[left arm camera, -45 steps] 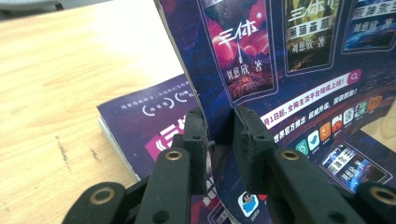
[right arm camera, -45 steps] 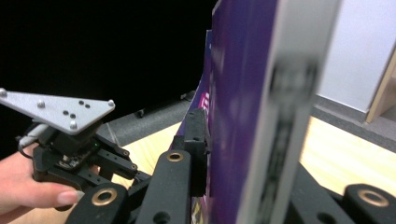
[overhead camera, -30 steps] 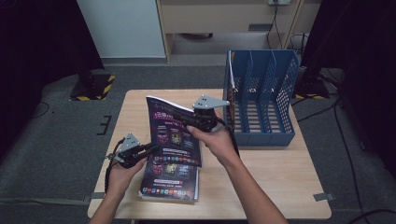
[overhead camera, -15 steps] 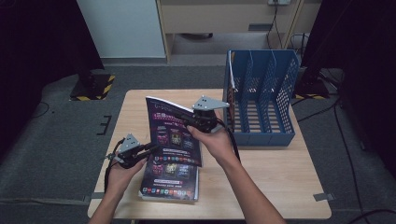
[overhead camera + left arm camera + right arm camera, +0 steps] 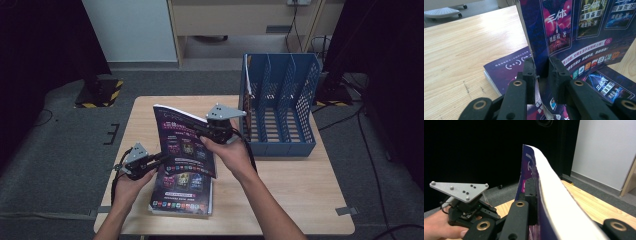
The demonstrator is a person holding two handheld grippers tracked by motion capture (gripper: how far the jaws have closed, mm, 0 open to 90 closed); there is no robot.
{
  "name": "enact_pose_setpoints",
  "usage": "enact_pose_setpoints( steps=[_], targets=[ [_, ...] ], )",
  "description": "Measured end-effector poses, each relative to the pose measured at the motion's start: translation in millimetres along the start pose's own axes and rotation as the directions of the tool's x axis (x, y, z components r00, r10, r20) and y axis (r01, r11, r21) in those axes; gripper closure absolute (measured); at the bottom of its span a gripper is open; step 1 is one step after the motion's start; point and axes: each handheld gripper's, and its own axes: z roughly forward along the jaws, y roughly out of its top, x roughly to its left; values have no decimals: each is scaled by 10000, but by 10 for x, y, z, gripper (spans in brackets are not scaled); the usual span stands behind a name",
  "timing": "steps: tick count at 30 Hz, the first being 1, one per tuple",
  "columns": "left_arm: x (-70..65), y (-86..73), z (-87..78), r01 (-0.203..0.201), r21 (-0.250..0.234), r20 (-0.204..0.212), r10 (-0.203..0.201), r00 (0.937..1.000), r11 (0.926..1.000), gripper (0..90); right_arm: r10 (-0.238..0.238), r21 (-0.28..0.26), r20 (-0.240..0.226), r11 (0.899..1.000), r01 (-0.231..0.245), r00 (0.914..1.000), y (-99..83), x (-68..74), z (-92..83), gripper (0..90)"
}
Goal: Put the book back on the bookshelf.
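Observation:
A purple magazine (image 5: 182, 145) is held tilted up above a stack of like magazines (image 5: 182, 197) on the wooden table (image 5: 295, 185). My left gripper (image 5: 161, 159) is shut on its lower left corner. In the left gripper view the jaws (image 5: 541, 72) pinch the cover's bottom edge (image 5: 574, 30), with the stack (image 5: 506, 70) just below. My right gripper (image 5: 200, 127) is shut on the magazine's upper right edge. In the right gripper view its near finger (image 5: 530, 187) presses the cover, and the white page edges (image 5: 551, 195) hide the other finger.
A blue slotted file rack (image 5: 280, 105) stands upright at the table's back right, close to my right hand. The left gripper's grey plate (image 5: 459, 190) and a hand are at the left of the right gripper view. Dark floor surrounds the table.

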Motion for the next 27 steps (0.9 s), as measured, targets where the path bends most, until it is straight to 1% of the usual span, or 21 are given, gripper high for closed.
enact_pose_setpoints(
  steps=[1, 2, 3, 4, 5, 6, 7, 9, 10, 11, 12, 13, 14, 15, 17, 18, 20, 25, 26, 27],
  targets=[
    [-7, 3, 1, -40, -29, -101, 40, 9999, 10000, 743, 5, 0, 24, 10000, -5, 10000, 3, -4, -8, 826],
    [-9, 10, -2, -43, -164, -239, 39, 9997, 9999, 695, -17, -40, 37, 10000, 18, 10000, 7, -11, -15, 827],
    [-4, 18, -11, 33, -284, -413, -45, 9991, 9996, 612, 26, -31, 29, 10000, -26, 10000, 13, -10, -26, 826],
    [11, 19, -29, -2, -386, -689, -24, 9976, 9993, 560, -18, -39, 55, 10000, 18, 10000, 17, -9, -36, 826],
    [33, 17, -47, -158, -326, -1034, 123, 9946, 9993, 512, -50, -72, 98, 10000, 51, 9999, 24, -3, -50, 826],
    [56, 12, -60, -255, -215, -1279, 225, 9915, 9994, 460, -110, -112, 131, 9999, 112, 9999, 30, -1, -62, 827],
    [93, -4, -75, -180, -98, -1508, 163, 9884, 9998, 405, -109, -161, 144, 9998, 112, 9998, 33, -2, -70, 827],
    [176, -45, -106, 278, -17, -1618, -277, 9864, 9996, 328, -88, -292, 250, 9995, 95, 9996, 45, -6, -96, 827],
    [219, -66, -125, 439, 38, -1721, -426, 9842, 9990, 309, -148, -318, 322, 9994, 158, 9994, 53, -9, -109, 826],
    [230, -74, -130, 518, 46, -1778, -501, 9828, 9986, 280, -222, -366, 415, 9990, 237, 9989, 64, -8, -127, 826],
    [255, -89, -140, 605, 98, -1874, -576, 9806, 9981, 271, -223, -375, 442, 9990, 239, 9988, 70, -6, -134, 826],
    [268, -98, -142, 666, 186, -1965, -617, 9786, 9976, 257, -275, -390, 566, 9988, 298, 9980, 80, -3, -151, 826],
    [280, -108, -133, 780, 214, -2071, -719, 9757, 9967, 226, -316, -421, 668, 9985, 344, 9973, 84, -7, -163, 826],
    [284, -112, -129, 864, 259, -2086, -792, 9748, 9959, 196, -313, -460, 754, 9983, 348, 9967, 86, -18, -180, 826],
    [287, -118, -116, 935, 359, -2160, -836, 9728, 9950, 177, -292, -499, 832, 9982, 334, 9961, 89, -31, -206, 827],
    [287, -120, -105, 916, 442, -2222, -796, 9718, 9948, 157, -294, -527, 856, 9980, 340, 9959, 91, -40, -219, 826],
    [282, -126, -89, 871, 551, -2274, -724, 9711, 9947, 137, -276, -539, 923, 9980, 326, 9953, 93, -53, -245, 826],
    [283, -138, -69, 987, 633, -2313, -816, 9695, 9931, 106, -321, -572, 1022, 9976, 381, 9942, 96, -87, -302, 826],
    [283, -147, -61, 961, 670, -2295, -784, 9702, 9931, 102, -286, -585, 1059, 9977, 349, 9940, 96, -94, -311, 826],
    [285, -155, -61, 897, 754, -2234, -709, 9721, 9931, 91, -285, -571, 1102, 9978, 349, 9935, 94, -106, -322, 826]
  ],
)
